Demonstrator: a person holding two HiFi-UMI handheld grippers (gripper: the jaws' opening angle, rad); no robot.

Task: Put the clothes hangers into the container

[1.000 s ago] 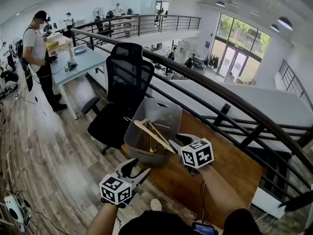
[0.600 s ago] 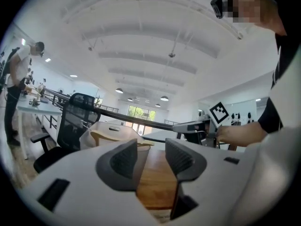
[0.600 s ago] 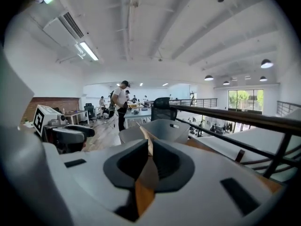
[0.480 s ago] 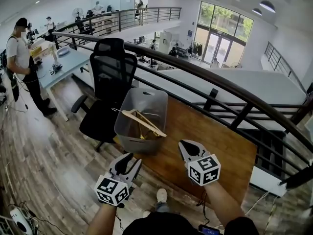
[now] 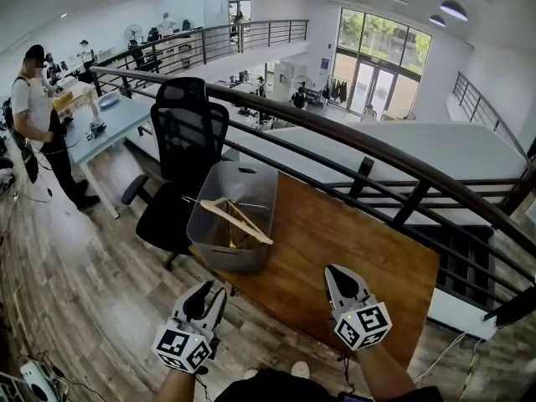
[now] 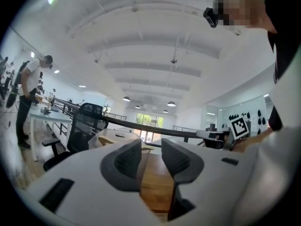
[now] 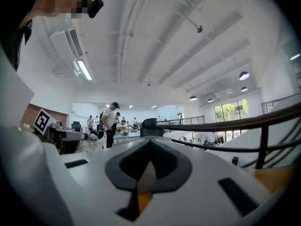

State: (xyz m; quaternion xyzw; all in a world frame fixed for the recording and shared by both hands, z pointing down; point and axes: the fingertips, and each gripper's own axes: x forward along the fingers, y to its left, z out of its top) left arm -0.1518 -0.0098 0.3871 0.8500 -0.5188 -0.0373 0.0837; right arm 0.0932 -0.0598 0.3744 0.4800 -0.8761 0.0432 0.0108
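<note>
The grey translucent container (image 5: 243,187) stands on the left end of the wooden table (image 5: 343,233). Wooden clothes hangers (image 5: 237,219) lie in it, with their ends jutting over the rim. My left gripper (image 5: 209,292) hovers off the table's near edge, below the container. Its jaws have just been closing and stand partly open with nothing between them (image 6: 150,147). My right gripper (image 5: 336,269) is over the table's near edge, to the right of the container. It is shut and empty, its pads meeting (image 7: 149,145).
A black railing (image 5: 352,145) runs along the table's far side, with an open drop behind it. A black office chair (image 5: 188,149) stands just left of the container. A person (image 5: 38,99) works at a desk far left. Wood floor lies below.
Both grippers have drawn back from the container toward me. The right one swung right and shut. The left one's jaws have narrowed. The hangers stay in the container.
</note>
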